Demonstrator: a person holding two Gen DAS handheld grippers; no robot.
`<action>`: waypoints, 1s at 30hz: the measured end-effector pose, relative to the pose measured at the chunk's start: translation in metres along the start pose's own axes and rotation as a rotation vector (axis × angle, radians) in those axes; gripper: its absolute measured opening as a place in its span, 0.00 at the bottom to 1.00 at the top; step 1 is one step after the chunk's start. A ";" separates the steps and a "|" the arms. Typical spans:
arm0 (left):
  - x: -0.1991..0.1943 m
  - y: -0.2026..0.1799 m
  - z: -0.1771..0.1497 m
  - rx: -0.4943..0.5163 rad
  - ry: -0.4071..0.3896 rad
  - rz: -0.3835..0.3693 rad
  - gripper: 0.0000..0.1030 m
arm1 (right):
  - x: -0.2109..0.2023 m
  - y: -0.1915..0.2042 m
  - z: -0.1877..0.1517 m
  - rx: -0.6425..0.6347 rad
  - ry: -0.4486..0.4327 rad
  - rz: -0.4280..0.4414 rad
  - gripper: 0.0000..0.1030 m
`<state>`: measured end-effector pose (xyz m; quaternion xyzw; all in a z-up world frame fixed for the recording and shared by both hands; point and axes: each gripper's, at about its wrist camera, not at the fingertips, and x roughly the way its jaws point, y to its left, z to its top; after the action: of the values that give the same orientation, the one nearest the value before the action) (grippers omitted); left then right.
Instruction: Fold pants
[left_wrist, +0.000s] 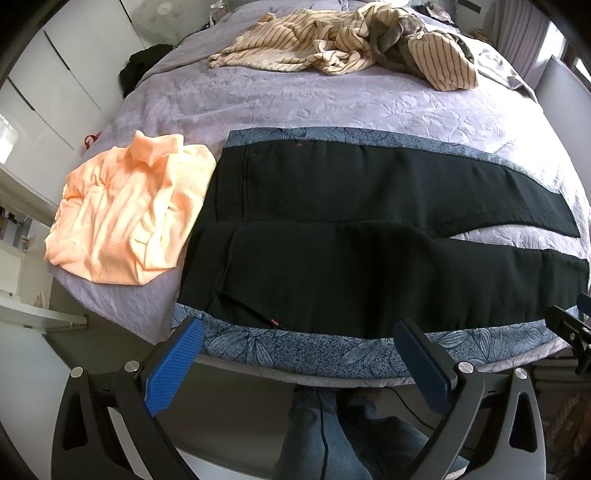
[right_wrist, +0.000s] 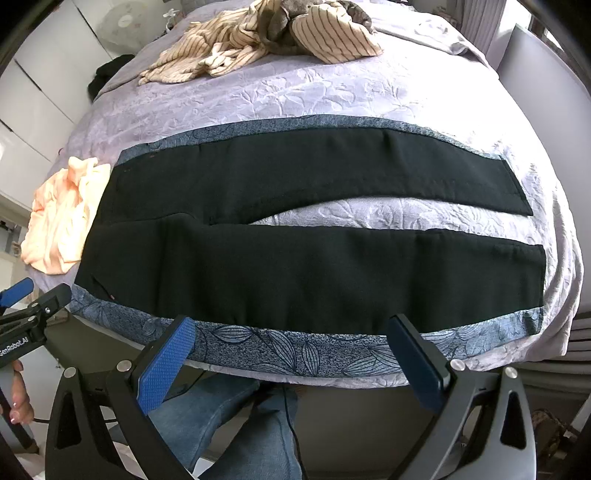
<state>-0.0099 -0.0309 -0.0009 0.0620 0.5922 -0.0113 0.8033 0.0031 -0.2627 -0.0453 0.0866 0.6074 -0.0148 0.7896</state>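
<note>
From the left wrist view, the left tool (left_wrist: 299, 334) hangs at the near edge of the bed (left_wrist: 295, 107), its two blue-padded fingers (left_wrist: 173, 369) spread wide with nothing between them. The black pants (left_wrist: 351, 236) lie flat across the near part of the bed on a blue leaf-patterned cloth (left_wrist: 280, 347), waistband toward the left and both legs running off to the right, a wedge of lilac bedspread showing between them. Just beside the waistband sits a crumpled peach shirt (left_wrist: 125, 214), touching or nearly touching the pants. Well apart at the far end lies a heap of striped clothing (left_wrist: 332, 48). The right tool (left_wrist: 570, 330) shows at the right edge.

From the right wrist view, the right tool (right_wrist: 291, 332) is likewise spread wide and empty, poised over the near border of the blue leaf-patterned cloth (right_wrist: 295, 354), in front of the nearer leg of the black pants (right_wrist: 314, 266). The legs lie parallel, apart. The peach shirt (right_wrist: 62, 218) sits at the left, the striped clothing (right_wrist: 258, 40) far back. The left tool (right_wrist: 22, 295) appears at the left edge.
</note>
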 end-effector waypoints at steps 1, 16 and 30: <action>0.001 0.000 0.000 -0.001 0.001 0.000 1.00 | 0.001 0.000 0.000 -0.001 0.002 0.001 1.00; 0.033 0.020 -0.015 -0.099 0.059 -0.040 1.00 | 0.025 -0.015 -0.010 0.056 0.051 0.152 1.00; 0.105 0.080 -0.066 -0.267 0.107 -0.289 1.00 | 0.124 -0.054 -0.072 0.434 0.262 0.759 0.97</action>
<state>-0.0343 0.0615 -0.1128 -0.1299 0.6331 -0.0446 0.7618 -0.0407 -0.2941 -0.1883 0.4678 0.6102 0.1596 0.6192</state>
